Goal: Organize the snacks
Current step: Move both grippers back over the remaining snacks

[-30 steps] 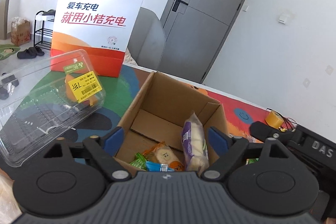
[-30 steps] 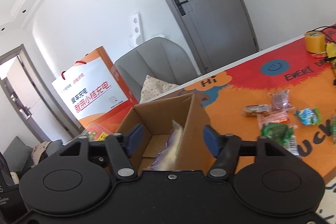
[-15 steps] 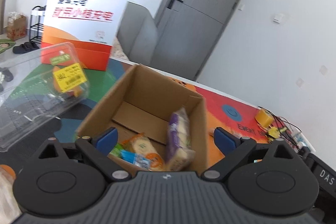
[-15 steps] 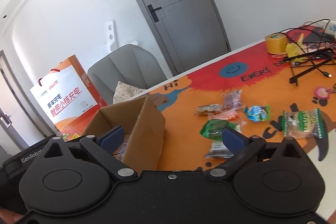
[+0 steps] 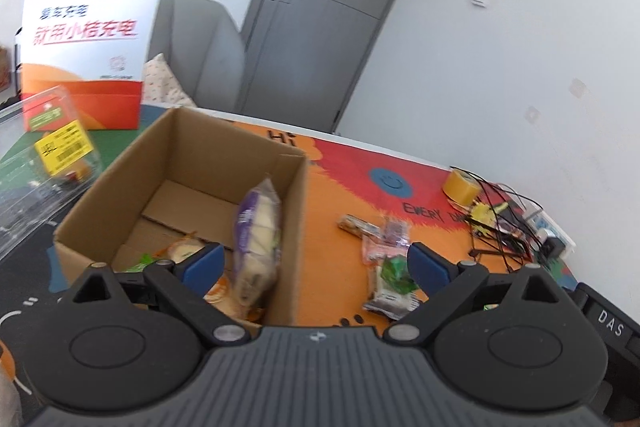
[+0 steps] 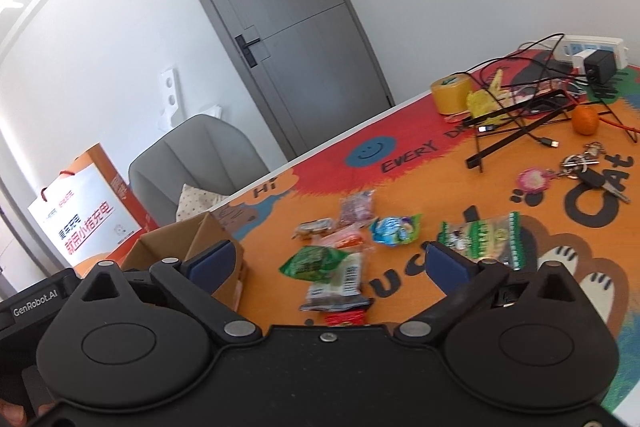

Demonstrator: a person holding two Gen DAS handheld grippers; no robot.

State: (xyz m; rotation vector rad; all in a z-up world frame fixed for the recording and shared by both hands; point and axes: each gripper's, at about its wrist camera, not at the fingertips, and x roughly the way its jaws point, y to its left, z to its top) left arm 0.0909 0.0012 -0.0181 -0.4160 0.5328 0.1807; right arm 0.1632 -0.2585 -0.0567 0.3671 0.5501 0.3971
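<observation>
An open cardboard box [image 5: 120,183] stands on the colourful mat and holds several snack packs, with a purple-and-white bag [image 5: 256,227] leaning on its right wall. Loose snack packs lie on the orange mat right of the box: a green pack [image 6: 312,261], a blue pack [image 6: 394,229], a green-and-white pack [image 6: 486,237] and a reddish pack [image 6: 358,207]. My left gripper [image 5: 314,263] is open and empty, above the box's right wall. My right gripper [image 6: 326,263] is open and empty, above the loose packs. The box corner [image 6: 200,239] shows at the right wrist view's left.
A white-and-orange paper bag [image 5: 88,39] and a clear plastic clamshell [image 5: 36,167] stand left of the box. A tape roll [image 6: 452,93], tangled cables with a black stand [image 6: 520,123], an orange fruit [image 6: 585,119] and keys [image 6: 580,171] lie at the right. A grey chair [image 6: 196,155] stands behind the table.
Both grippers have swung right, away from the box and toward the loose snacks. The right gripper's fingers have spread wider. The box has shifted left in both views.
</observation>
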